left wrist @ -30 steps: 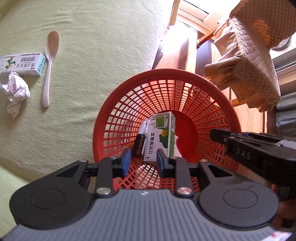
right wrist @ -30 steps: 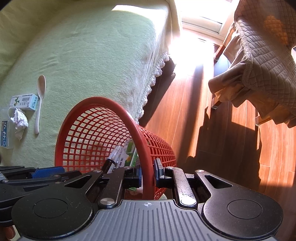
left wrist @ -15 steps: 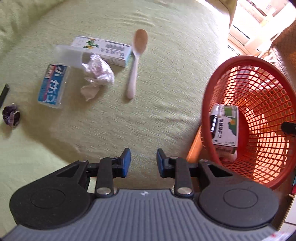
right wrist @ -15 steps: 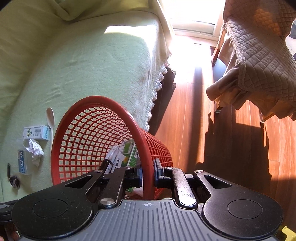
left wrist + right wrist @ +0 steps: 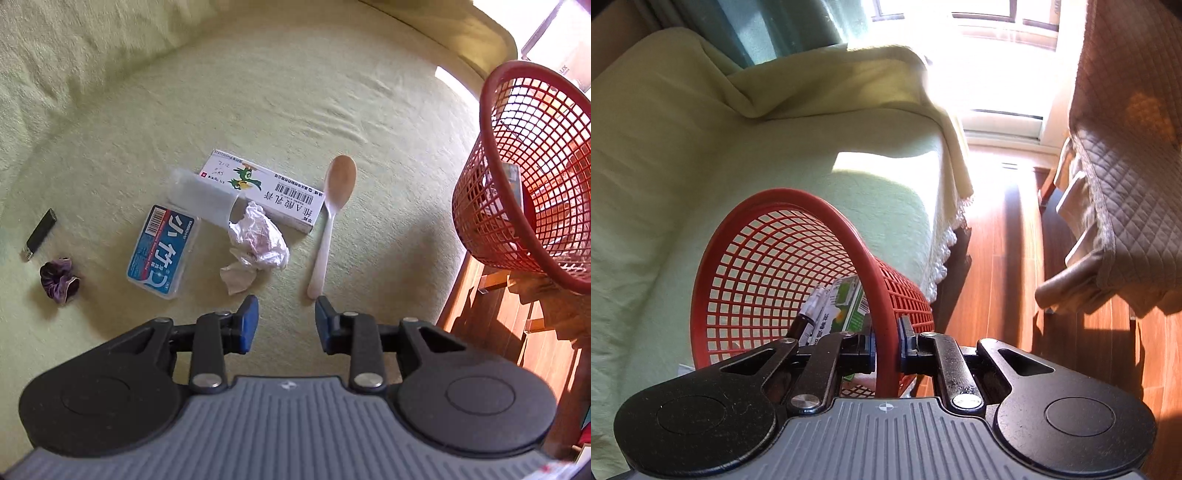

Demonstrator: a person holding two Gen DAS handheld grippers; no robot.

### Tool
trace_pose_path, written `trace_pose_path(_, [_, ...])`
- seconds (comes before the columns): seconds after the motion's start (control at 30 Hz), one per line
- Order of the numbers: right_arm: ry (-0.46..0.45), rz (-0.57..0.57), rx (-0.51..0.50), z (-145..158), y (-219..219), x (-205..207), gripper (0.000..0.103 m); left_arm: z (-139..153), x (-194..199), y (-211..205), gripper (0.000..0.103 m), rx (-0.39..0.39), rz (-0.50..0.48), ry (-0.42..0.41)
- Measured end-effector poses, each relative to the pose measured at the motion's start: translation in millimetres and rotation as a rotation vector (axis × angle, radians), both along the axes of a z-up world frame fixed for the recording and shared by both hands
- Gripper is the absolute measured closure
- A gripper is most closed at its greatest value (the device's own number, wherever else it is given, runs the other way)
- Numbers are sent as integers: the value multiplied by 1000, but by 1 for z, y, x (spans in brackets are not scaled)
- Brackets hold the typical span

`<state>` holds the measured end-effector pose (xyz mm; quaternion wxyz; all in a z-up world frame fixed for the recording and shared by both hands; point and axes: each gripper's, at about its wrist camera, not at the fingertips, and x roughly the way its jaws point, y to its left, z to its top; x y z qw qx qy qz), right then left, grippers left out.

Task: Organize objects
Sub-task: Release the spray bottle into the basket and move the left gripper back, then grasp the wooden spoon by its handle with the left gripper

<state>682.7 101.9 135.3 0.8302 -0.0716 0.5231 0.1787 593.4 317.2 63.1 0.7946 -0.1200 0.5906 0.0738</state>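
Your right gripper (image 5: 886,345) clamped on the red basket (image 5: 783,258) rim, your left gripper (image 5: 286,319) empty with jaws opening above the bedspread (image 5: 258,92), spoon (image 5: 330,218) just ahead, crumpled tissue (image 5: 255,243) ahead-left

Left wrist view: steeply down, near the bed (image 5: 295,92). Right wrist view: close behind basket (image 5: 783,258) rim, facing the window (image 5: 997,22). Both share the basket.

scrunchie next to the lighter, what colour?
Purple scrunchie, beside the black lighter; clearest in the left wrist view.
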Motion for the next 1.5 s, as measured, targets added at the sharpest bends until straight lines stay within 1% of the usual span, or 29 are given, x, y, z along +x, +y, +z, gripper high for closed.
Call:
trace_pose_path(0.07, [-8, 50, -44, -10, 15, 11, 95, -5, 5, -3, 75, 9, 21, 7])
trace_pose_path(0.13, [-38, 101, -72, -9, 25, 20, 95, -12, 8, -10, 75, 9, 48, 13])
trace_pose_path(0.2, [-18, 131, -82, -10, 30, 27, 95, -19, 12, -16, 75, 0, 71, 18])
trace_pose_path(0.33, [3, 201, -104, -12, 32, 32, 95, -30, 21, -31, 75, 13, 86, 16])
trace_pose_path(0.47, [15, 230, -105, -16, 26, 31, 95, -40, 28, -36, 75, 4, 112, 8])
trace_pose_path(0.67, [27, 241, -98, -16, 24, 35, 95, -60, 41, -39, 75, 2, 84, 4])
trace_pose_path(0.87, [39, 219, -91, -14, 22, 37, 95, -79, 60, -41, 77, 17, 34, 1])
trace_pose_path(0.97, [39, 205, -88, -13, 22, 37, 95, -88, 69, -41, 81, 33, 17, 11])
trace_pose_path(1.0, [40, 200, -86, -13, 22, 37, 95, -90, 72, -41, 83, 37, 13, 14])
trace_pose_path(1.03, [41, 195, -86, -13, 22, 37, 95, -92, 76, -41, 88, 50, 7, 19])
trace_pose_path(1.1, [41, 192, -87, -12, 22, 37, 95, -96, 79, -42, 91, 62, 2, 22])
trace_pose_path(1.33, [41, 185, -95, -12, 24, 38, 95, -96, 85, -48, 98, 101, -5, 30])
trace_pose_path(1.43, [41, 184, -97, -12, 25, 38, 95, -91, 84, -49, 98, 95, -3, 28])
trace_pose_path(1.5, [44, 184, -97, -12, 26, 39, 95, -84, 82, -49, 98, 80, 3, 13])
